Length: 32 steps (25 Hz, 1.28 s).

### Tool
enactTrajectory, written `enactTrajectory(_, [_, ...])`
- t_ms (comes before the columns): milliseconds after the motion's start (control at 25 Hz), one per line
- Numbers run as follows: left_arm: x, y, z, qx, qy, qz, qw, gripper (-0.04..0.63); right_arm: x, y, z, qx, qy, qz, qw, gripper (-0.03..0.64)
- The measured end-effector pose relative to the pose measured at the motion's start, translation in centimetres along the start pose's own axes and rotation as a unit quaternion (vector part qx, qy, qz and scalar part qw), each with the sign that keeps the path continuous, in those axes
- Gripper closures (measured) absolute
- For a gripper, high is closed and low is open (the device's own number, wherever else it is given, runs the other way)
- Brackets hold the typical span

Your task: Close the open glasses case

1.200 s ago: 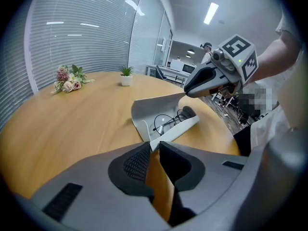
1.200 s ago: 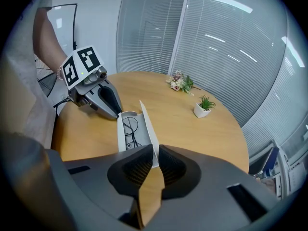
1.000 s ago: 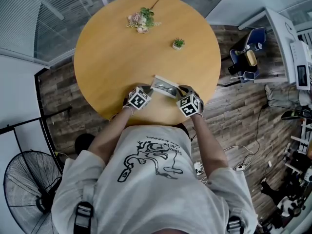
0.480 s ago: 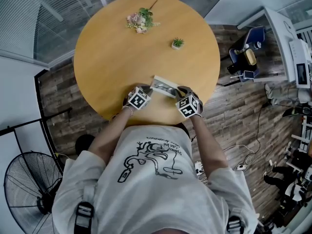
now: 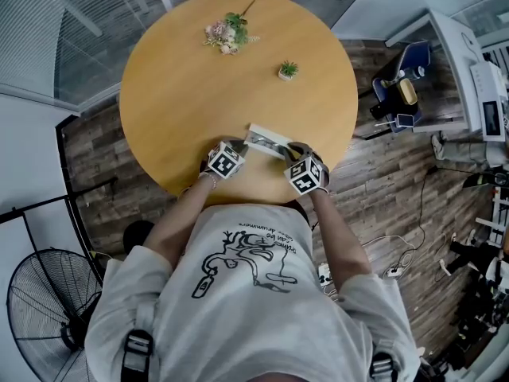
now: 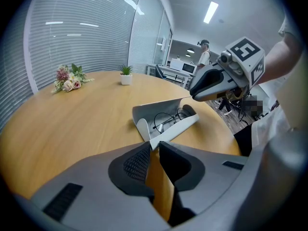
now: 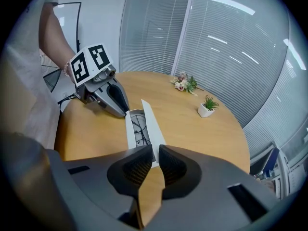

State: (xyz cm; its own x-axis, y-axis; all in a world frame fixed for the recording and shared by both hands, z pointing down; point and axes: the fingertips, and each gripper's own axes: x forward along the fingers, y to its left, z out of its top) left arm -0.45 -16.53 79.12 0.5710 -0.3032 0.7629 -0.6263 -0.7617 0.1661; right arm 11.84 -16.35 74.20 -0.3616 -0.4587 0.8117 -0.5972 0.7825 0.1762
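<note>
A white glasses case [image 5: 266, 141] lies open near the front edge of the round wooden table [image 5: 183, 94], with dark-rimmed glasses [image 6: 168, 121] inside. Its lid [image 7: 149, 121] stands up along the far side. My left gripper [image 5: 239, 147] is at the case's left end and my right gripper [image 5: 291, 151] at its right end. In the left gripper view the jaws [image 6: 154, 146] are drawn close, with the case's near corner [image 6: 152, 142] at their tips. In the right gripper view the jaws [image 7: 155, 150] are equally narrow, with the lid's end between the tips.
A bunch of pink flowers [image 5: 229, 32] and a small potted plant [image 5: 288, 70] lie on the far half of the table. A standing fan [image 5: 40, 309] is on the floor at the left. A chair [image 5: 406, 86] and desks stand at the right.
Both grippers stay at the ends of the case. The right gripper and the case have shifted very slightly to the left.
</note>
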Motion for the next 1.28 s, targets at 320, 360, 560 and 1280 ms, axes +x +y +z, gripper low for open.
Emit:
enactTrajectory(320, [0.5, 0.0, -0.3, -0.003, -0.001, 0.000, 1.0000, 0.520, 0.0, 0.5, -0.4, -0.004, 0.002, 0.002, 1.000, 0.560])
enactTrajectory(360, [0.5, 0.0, -0.4, -0.001, 0.002, -0.001, 1.0000, 0.520, 0.0, 0.6, -0.4, -0.005, 0.002, 0.002, 1.000, 0.560])
enactTrajectory(560, [0.3, -0.2, -0.6, 0.015, 0.018, 0.002, 0.9997, 0.525, 0.0, 0.8, -0.4, -0.007, 0.003, 0.002, 1.000, 0.560])
enactTrajectory(1280, [0.2, 0.0, -0.5, 0.021, 0.025, 0.003, 0.9995, 0.528, -0.1, 1.6, -0.5, -0.004, 0.006, 0.006, 1.000, 0.558])
